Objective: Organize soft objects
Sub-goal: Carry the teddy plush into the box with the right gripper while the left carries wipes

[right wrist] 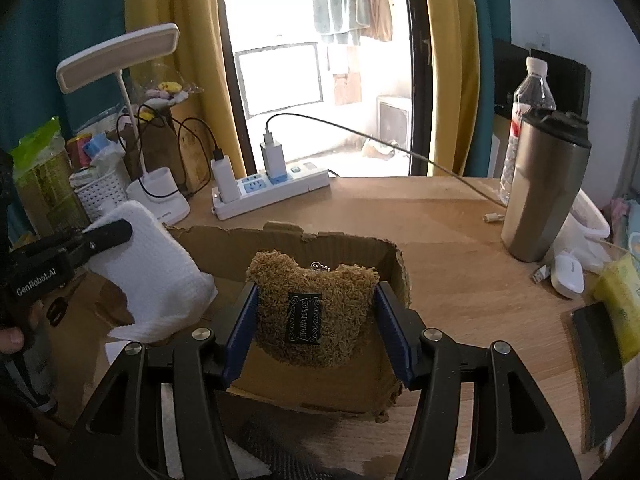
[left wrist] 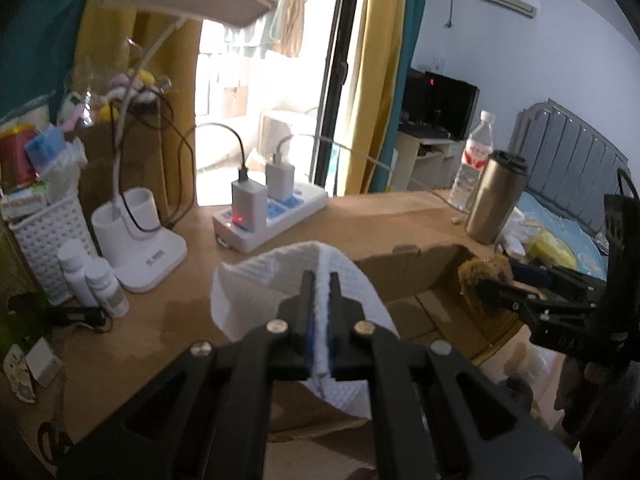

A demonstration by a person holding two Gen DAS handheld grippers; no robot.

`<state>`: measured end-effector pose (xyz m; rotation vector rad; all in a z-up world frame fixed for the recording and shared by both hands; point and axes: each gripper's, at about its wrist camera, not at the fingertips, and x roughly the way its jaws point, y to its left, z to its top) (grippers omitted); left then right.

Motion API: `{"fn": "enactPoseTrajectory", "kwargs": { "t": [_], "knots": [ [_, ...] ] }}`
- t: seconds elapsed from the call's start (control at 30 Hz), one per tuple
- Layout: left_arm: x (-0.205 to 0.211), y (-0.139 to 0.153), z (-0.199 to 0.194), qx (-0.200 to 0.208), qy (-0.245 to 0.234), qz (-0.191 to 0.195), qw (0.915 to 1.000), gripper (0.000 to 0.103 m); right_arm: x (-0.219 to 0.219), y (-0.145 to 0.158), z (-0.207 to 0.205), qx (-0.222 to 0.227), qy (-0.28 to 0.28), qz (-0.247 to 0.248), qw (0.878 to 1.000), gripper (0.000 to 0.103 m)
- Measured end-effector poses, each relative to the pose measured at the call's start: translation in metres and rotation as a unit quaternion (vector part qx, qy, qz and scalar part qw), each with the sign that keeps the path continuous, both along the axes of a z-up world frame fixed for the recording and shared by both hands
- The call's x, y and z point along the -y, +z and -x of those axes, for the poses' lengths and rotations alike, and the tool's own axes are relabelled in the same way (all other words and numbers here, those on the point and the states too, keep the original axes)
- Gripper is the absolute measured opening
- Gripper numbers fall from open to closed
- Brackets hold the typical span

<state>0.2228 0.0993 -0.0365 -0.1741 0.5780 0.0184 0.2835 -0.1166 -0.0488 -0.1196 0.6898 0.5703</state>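
Only the right wrist view shows the front of the brown plush pouch (right wrist: 316,312), with its black label and ball chain; the left wrist view catches just a brown tuft of it (left wrist: 486,276) at 3 o'clock, gripped from the side. The left wrist view alone shows two small white bottles (left wrist: 96,286) by the lamp base at 9 o'clock and a bed with a grey headboard (left wrist: 576,148) at 2 o'clock. The right wrist view alone shows a white mouse (right wrist: 568,274) and a yellow tissue pack (right wrist: 622,300) at 3 o'clock.

Counted: one torn cardboard tray (right wrist: 320,380), one white power strip (right wrist: 272,190) carrying two chargers, one desk lamp (right wrist: 120,58), one steel tumbler (right wrist: 544,188), one water bottle (right wrist: 532,96), one white lattice basket (left wrist: 48,240).

The left gripper (left wrist: 320,280) has its jaws pressed together on a fold of the white waffle cloth (left wrist: 280,276), held above the table (right wrist: 460,220) at the tray's 9 o'clock side. The right gripper (right wrist: 316,300) has its jaws about half apart, the blue pads pressing both sides of the pouch, which hangs over the tray.
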Motion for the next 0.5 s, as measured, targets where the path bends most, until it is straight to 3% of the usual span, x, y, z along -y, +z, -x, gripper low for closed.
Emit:
{"fn": "enactPoseTrajectory", "kwargs": {
  "t": [0.37, 0.5],
  "knots": [
    [0.002, -0.038, -0.019, -0.09, -0.017, 0.026, 0.9954, 0.007, -0.004, -0.01, -0.005, -0.017, -0.001, 0.008, 1.0, 0.062],
    [0.004, -0.047, -0.021, -0.118, -0.014, 0.027, 0.9925, 0.016, -0.005, -0.012, -0.006, -0.027, -0.003, 0.009, 1.0, 0.064]
  ]
}}
